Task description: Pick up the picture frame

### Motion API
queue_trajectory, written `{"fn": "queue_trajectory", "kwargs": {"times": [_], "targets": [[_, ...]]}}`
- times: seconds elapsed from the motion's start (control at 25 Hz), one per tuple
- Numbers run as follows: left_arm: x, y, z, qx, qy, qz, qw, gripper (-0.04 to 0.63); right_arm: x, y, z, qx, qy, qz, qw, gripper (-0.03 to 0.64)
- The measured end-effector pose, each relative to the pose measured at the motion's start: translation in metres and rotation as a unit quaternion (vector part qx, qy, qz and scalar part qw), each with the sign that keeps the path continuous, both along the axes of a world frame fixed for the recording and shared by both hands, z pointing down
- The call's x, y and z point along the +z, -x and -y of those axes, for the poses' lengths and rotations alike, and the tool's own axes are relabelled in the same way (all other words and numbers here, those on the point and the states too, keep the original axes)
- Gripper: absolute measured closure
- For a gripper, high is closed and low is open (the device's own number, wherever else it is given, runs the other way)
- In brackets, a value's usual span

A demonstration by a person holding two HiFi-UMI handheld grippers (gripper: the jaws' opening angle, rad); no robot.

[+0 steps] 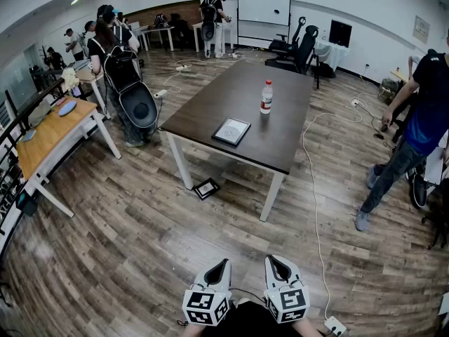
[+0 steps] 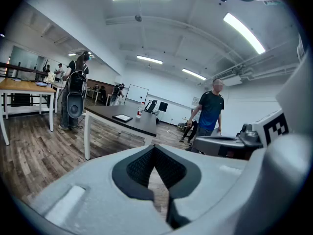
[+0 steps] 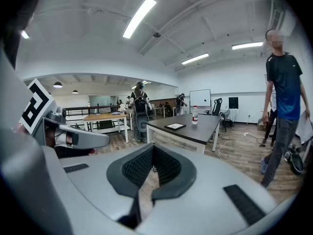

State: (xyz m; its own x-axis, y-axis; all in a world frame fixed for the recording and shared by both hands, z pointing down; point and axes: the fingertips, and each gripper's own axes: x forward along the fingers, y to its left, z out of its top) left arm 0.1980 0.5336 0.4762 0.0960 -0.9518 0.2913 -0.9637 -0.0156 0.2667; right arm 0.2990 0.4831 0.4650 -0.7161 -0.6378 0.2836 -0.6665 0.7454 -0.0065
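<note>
Plainly, both tools are idle. The left gripper (image 1: 223, 262) and the right gripper (image 1: 272, 258) sit side by side low in the head view, close to the person's body and angled slightly down at the wooden floor (image 1: 140, 244). In each gripper's own view the dark ribbed pads meet at the tips with nothing between them, so both are closed and empty, touching nothing.

The picture frame (image 1: 231, 131) lies flat on the dark table (image 1: 280, 118), near its front edge, straight ahead of the grippers and well apart from them, with a stretch of bare floor between. A water bottle (image 1: 266, 97) stands just beyond it. The frame's longer sides seem to run away from the person, skewed a little with the table. It sits roughly between the two grippers' lines, a shade towards the left one, so neither has much advantage.

A small dark object (image 1: 206, 188) on the floor by the table's near leg may be a second frame, though it is too small to tell. I judge that the approach has not begun, and that the jaws must open before any grasp.
</note>
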Motion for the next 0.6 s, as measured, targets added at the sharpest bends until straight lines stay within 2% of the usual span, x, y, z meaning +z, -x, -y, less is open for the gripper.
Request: {"fn": "queue_trajectory", "kwargs": {"times": [0.28, 0.44, 0.6], "targets": [[0.001, -0.004, 0.013, 0.010, -0.003, -0.004, 0.9999, 0.588, 0.001, 0.007, 0.009, 0.001, -0.004, 0.001, 1.000, 0.612], [0.001, 0.000, 0.016, 0.002, -0.005, -0.007, 1.0000, 0.588, 0.002, 0.012, 0.015, -0.004, -0.005, -0.003, 1.000, 0.612], [0.004, 0.009, 0.021, -0.012, -0.004, -0.016, 0.9998, 0.588, 0.006, 0.015, 0.026, 0.001, 0.014, 0.012, 1.000, 0.611]]}}
